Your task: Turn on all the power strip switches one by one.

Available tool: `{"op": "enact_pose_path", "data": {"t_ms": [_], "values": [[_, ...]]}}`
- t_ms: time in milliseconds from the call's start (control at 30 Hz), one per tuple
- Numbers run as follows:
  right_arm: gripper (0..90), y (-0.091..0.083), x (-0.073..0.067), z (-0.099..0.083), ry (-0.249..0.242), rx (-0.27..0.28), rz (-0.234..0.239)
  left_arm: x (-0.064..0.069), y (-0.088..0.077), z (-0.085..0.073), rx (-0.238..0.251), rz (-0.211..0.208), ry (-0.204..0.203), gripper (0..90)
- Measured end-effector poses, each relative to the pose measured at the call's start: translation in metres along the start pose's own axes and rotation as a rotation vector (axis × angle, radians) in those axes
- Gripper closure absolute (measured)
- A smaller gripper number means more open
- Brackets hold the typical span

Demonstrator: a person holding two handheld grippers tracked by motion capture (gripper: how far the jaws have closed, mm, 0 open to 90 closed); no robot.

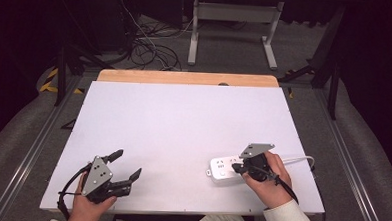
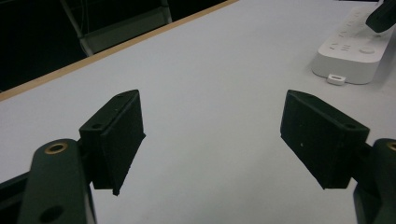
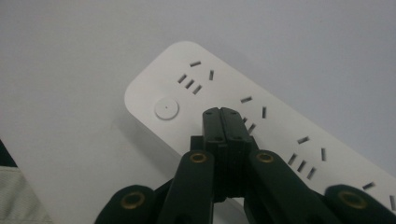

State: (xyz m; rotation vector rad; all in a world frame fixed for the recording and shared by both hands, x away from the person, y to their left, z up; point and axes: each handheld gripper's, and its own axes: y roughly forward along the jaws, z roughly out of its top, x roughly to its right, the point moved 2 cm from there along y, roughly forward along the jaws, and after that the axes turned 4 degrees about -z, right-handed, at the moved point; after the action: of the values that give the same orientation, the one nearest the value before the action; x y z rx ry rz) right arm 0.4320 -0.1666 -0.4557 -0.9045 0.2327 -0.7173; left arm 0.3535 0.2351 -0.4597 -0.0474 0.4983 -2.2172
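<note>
A white power strip (image 1: 222, 167) lies on the white table at the front right, its cable (image 1: 298, 158) running off to the right. In the right gripper view the strip (image 3: 196, 93) shows several socket groups and a round button (image 3: 166, 108). My right gripper (image 3: 226, 113) is shut with nothing between its jaws, tips just over the strip's top near the second socket group; in the high view it (image 1: 237, 168) sits above the strip's right half. My left gripper (image 1: 128, 164) rests open at the front left, well apart from the strip (image 2: 352, 53), with bare table between its jaws (image 2: 212, 135).
The white board (image 1: 183, 135) covers a wooden table whose far edge (image 1: 185, 78) shows at the back. A small white tab (image 2: 337, 79) sticks out of the strip's near end. Cables and a desk frame (image 1: 232, 27) lie on the floor beyond.
</note>
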Motion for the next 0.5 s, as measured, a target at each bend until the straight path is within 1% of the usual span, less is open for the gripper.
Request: {"op": "enact_pose_path", "data": {"t_ms": [33,200,300,400,500], "values": [[90.0,0.001,0.0002,-0.0003,-0.003,-0.008,-0.005,0.0,0.0,0.0,0.0,0.0,0.001,22.1],[90.0,0.0031,-0.0009,-0.0003,-0.005,-0.023,-0.002,-0.0001,-0.0001,0.0,0.0,0.001,0.0,22.1],[90.0,0.0034,-0.0001,-0.0003,-0.003,-0.031,0.008,0.0002,0.0,0.0,0.0,0.0,0.001,22.1],[90.0,0.0032,-0.0007,0.0006,-0.02,-0.048,-0.014,0.0002,-0.0002,0.0001,0.0,0.001,0.001,22.1],[90.0,0.0039,-0.0003,0.0009,-0.018,-0.053,-0.011,0.0001,-0.0006,0.0001,0.001,0.002,0.004,22.1]]}}
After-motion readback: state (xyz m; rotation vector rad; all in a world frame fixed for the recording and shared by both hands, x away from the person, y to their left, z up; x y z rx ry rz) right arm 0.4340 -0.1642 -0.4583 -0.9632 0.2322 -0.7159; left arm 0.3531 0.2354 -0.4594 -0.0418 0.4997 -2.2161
